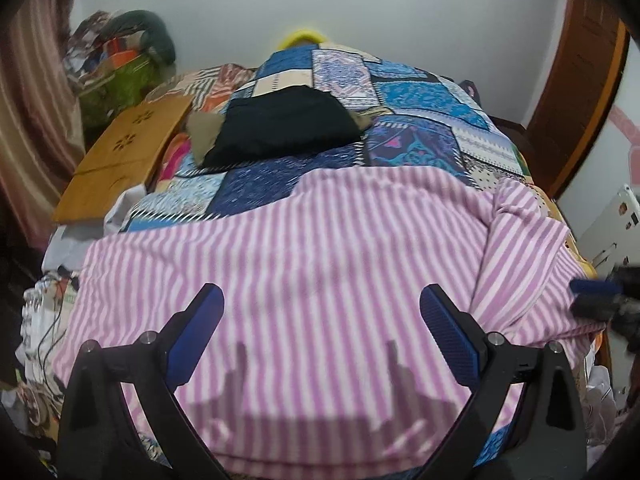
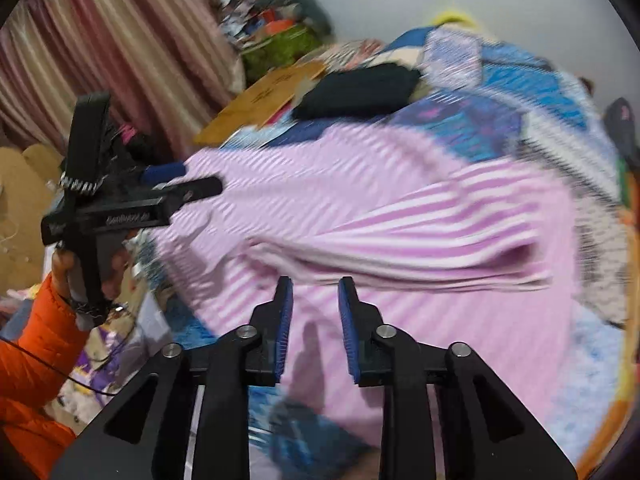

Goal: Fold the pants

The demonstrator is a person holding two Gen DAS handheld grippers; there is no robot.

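While the pink-and-white striped pants [image 1: 304, 248] lie spread over the near end of the bed, on its blue patchwork bedspread [image 1: 420, 100], the left gripper [image 1: 322, 308] hovers above them with its blue-padded fingers [image 1: 448, 332] set wide and nothing between them. From the right wrist view, much blurred, the right gripper [image 2: 315, 300] points down at the same striped cloth, its fingers [image 2: 285, 312] a narrow gap apart and gripping nothing; a fold of the pants bunches just beyond their tips. A hand [image 2: 86, 264] in an orange sleeve [image 2: 36, 344] holds the left gripper's handle. Farther up the bed lies a folded black garment [image 1: 280, 128], well apart from the pants, and beside the bed a wooden board [image 1: 120, 156].
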